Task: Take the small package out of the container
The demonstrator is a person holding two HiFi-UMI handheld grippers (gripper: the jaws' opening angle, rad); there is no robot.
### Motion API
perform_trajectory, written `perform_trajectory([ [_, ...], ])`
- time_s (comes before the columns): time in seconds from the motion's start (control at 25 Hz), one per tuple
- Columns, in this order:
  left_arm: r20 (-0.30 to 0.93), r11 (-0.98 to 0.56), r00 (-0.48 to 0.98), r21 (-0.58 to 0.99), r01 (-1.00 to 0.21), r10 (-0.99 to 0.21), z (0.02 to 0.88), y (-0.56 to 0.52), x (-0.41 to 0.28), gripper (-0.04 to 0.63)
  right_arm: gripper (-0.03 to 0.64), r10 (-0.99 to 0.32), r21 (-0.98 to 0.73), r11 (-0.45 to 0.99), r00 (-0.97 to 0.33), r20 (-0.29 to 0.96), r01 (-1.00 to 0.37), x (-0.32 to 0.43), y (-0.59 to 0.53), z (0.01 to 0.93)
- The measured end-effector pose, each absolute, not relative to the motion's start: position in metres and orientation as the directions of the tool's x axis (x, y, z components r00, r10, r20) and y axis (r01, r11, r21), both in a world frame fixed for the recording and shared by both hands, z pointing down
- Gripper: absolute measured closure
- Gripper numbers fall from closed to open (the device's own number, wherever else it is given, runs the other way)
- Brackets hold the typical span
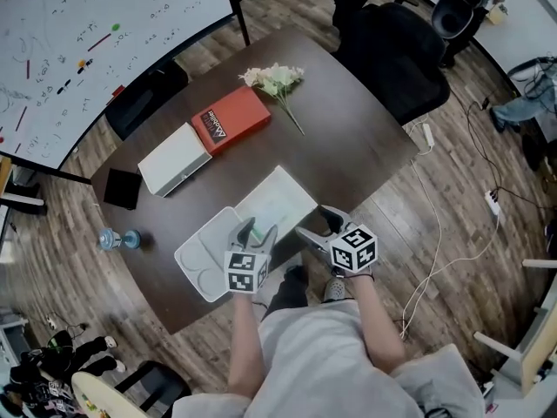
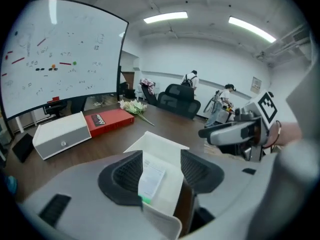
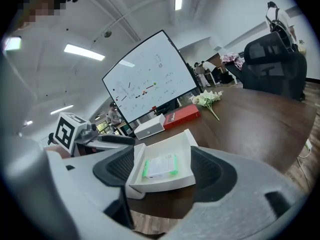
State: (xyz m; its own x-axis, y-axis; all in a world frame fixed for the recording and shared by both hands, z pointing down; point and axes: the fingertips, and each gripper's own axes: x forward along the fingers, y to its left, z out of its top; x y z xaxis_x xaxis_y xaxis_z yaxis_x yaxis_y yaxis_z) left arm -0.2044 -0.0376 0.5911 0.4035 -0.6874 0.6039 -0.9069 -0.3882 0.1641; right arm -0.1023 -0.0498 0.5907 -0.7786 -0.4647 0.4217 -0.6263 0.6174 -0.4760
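Note:
A white open container point(image 1: 287, 194) lies at the near edge of the dark table, its flat lid point(image 1: 204, 255) folded out to the left. Inside it rests a small white package with green ends point(image 3: 161, 166), also seen as the package point(image 2: 151, 179) in the left gripper view. My left gripper point(image 1: 259, 232) hovers over the container's near side, jaws apart. My right gripper point(image 1: 318, 223) stands just right of the container at the table edge, jaws apart too. Each gripper's own view, left gripper point(image 2: 161, 159) and right gripper point(image 3: 162, 159), shows the package beyond the open jaws, untouched.
Further back on the table are a red book point(image 1: 231, 118), a white box point(image 1: 174, 159), a bunch of white flowers point(image 1: 277, 79) and a black pad point(image 1: 122, 188). A water bottle point(image 1: 117, 239) lies by the table's left edge. An office chair point(image 1: 392, 50) stands behind, and a whiteboard point(image 1: 78, 42) at the left.

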Motion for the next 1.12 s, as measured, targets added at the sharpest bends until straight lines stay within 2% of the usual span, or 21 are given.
perform_trajectory([
  [0.52,0.786,-0.637,0.445,0.086,-0.766,-0.429,0.652,-0.069,-0.193,0.353,0.262,-0.492,-0.463,0.547,-0.716,0.496,-0.697,-0.104,-0.073,0.612],
  [0.84,0.816,-0.674,0.432,0.072,-0.735,-0.384,0.663,-0.072,-0.194,0.339,0.267,-0.496,-0.485,0.534,-0.721,0.483,-0.693,-0.104,-0.082,0.608],
  [1.12,0.827,-0.65,0.402,0.059,-0.757,-0.393,0.665,-0.075,-0.196,0.336,0.393,-0.53,-0.493,0.538,-0.729,0.433,-0.684,-0.093,-0.104,0.6],
])
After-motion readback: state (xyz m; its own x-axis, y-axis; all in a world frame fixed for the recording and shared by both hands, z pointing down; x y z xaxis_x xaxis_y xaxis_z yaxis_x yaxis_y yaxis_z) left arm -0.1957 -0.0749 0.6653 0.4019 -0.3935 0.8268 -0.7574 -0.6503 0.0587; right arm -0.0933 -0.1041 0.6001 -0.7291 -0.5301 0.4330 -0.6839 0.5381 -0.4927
